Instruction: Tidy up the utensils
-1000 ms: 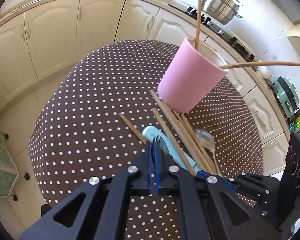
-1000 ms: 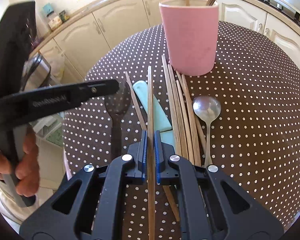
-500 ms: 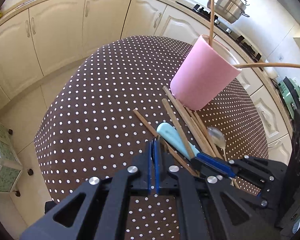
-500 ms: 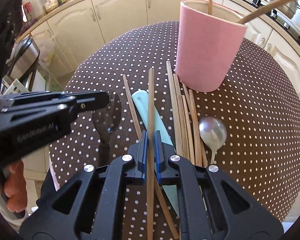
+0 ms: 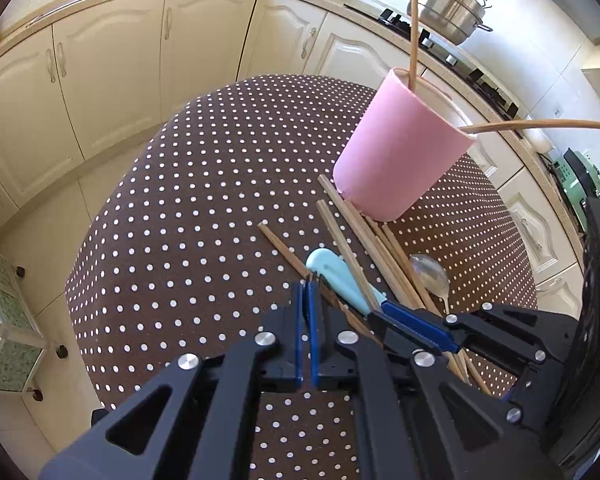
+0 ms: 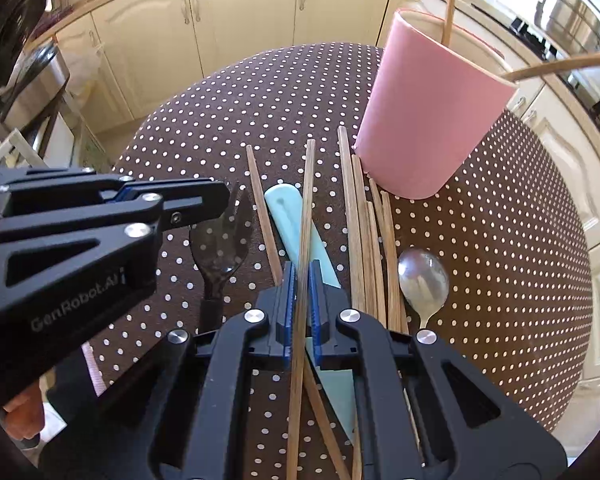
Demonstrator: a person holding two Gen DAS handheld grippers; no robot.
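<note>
While loose — one spoon [image 6: 423, 280], one cup [image 6: 428, 108]

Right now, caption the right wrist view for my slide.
Right gripper shut on a wooden chopstick, pink cup ahead, left gripper over a dark fork.
</note>
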